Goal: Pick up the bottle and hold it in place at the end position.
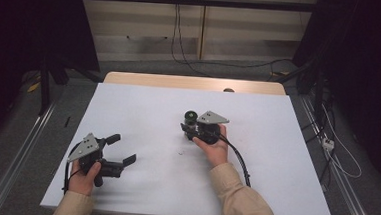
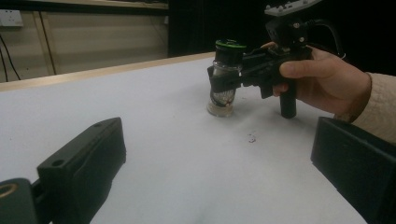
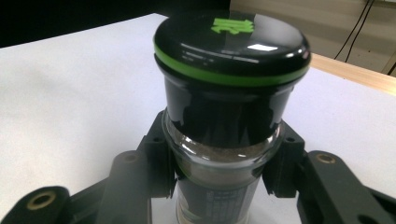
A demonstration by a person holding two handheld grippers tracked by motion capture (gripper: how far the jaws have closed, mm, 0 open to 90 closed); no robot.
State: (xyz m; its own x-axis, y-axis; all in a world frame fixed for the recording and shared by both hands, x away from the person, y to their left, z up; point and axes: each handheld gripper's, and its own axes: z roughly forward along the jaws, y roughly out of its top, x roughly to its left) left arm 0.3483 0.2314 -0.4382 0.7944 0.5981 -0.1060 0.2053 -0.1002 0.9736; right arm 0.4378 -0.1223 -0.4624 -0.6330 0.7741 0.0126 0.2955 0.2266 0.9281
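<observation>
Glass jar (image 3: 224,140) upright on white table (image 1: 143,109), right gripper (image 1: 193,129) jaws clamping it, left gripper (image 1: 121,149) jaws wide apart, empty.

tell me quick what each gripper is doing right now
Left gripper: open, fingers spread, holding nothing, above the white table.
Right gripper: closed on the glass jar with the black, green-ringed lid, which stands upright on the table.

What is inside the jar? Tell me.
Through the clear glass of the jar, just below the black cap, a brownish, grainy fill shows. Lower down, a dark label and the right gripper, whose jaws clamp the glass, cover the rest.
</observation>
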